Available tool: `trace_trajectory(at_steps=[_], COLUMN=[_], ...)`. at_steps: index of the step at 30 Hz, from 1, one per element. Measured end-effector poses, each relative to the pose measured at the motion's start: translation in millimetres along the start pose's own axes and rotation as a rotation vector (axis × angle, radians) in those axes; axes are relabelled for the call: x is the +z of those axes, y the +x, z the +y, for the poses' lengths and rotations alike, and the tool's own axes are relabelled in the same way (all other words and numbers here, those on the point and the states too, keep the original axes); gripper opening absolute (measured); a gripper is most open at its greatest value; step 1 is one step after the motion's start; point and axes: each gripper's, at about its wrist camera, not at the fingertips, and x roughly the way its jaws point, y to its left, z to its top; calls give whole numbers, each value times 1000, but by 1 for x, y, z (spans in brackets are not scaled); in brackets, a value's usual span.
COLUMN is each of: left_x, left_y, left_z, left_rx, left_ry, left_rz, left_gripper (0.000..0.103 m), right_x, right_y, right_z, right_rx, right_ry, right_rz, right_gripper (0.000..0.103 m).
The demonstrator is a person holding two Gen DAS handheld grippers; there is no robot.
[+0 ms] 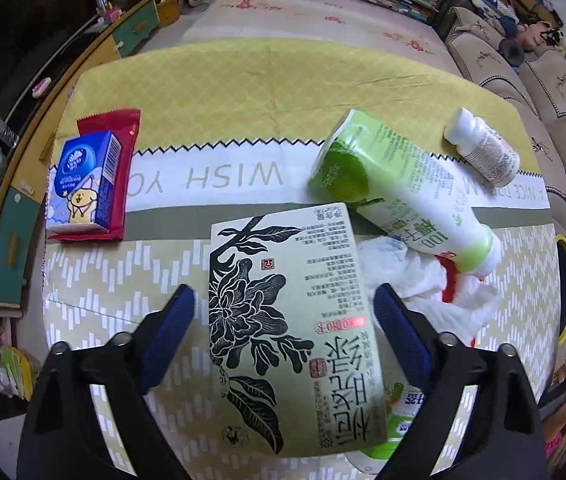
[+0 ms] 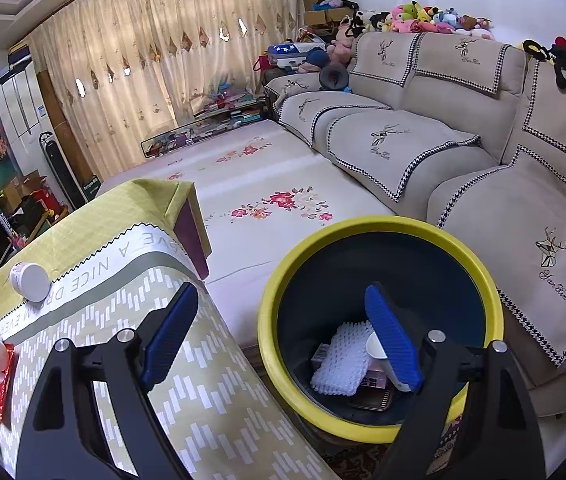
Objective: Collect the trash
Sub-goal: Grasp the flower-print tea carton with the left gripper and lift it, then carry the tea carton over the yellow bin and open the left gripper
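My left gripper [image 1: 283, 312] stood spread astride the tea carton [image 1: 291, 328], nothing yet pinched; a gap showed at each pad. The carton lay flat on the surface [image 1: 123, 280], directly under me, its long axis running straight away between the fingers, so a squeeze across its width looked right to me. It was stiff printed card, pale green with a black flower. Beyond lay crumpled white tissue [image 1: 415, 276], a glossy green bottle [image 1: 399, 196] and a small white bottle [image 1: 483, 148]. My right gripper [image 2: 283, 336], spread and empty, hung over the yellow-rimmed bin [image 2: 363, 228].
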Motion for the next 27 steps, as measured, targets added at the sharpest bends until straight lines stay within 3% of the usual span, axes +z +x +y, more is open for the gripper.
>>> trace_trajectory(at_steps=[3,9,15,21,27], left_x=[0,-4,-11,-28,-55], left_y=[5,-13,-60,-110,-129], left_z=[2,4,3,-47,-147], left_rx=[-30,-24,-4,-53,-165], left_ry=[-9,6,26,143,342], left_rz=[17,-43,-154,-256,-314], left_gripper=[74,73,73,73,73], right_x=[0,-1,-1,1,3], right_y=[0,0,-4,-17,-53], right_z=[-1,0,-1,-8,-39], right_rx=[7,14,21,48,43], right_ry=[-1,-3,4,-1,-23], right_rz=[1,0,-16,-26,-37], right_gripper=[81,81,81,81,81])
